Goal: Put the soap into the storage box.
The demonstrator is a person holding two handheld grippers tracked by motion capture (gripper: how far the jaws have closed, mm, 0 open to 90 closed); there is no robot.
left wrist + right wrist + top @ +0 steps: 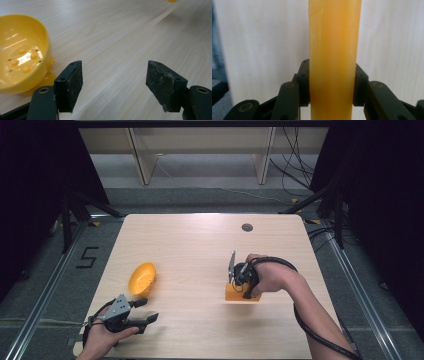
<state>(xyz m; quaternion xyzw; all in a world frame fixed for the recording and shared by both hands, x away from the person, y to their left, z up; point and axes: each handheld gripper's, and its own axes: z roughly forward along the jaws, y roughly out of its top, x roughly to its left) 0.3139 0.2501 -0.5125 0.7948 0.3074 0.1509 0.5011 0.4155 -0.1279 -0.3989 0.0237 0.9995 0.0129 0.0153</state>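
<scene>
A pale wooden table [200, 245] with a small round grommet hole [247, 227] near its far edge carries two orange-yellow things. A glossy yellow plastic bowl [142, 278], its floor dotted with small holes, lies tipped on its side on the table's left half, well toward the person's edge.

The left gripper [144, 310] sits just nearer the person than that bowl, held in the left hand [102, 335]. Its jaws stand wide apart with nothing between them; in the left gripper view the bowl [22, 55] lies just beyond the pad of one jaw.

To the right of the bowl, well apart from it, a flat orange block [239, 293] stands on the table. The right gripper [243, 282], held in the right hand [272, 275], points down onto it. In the right gripper view its jaws press both faces of the orange slab [334, 60], clamping it firmly.
</scene>
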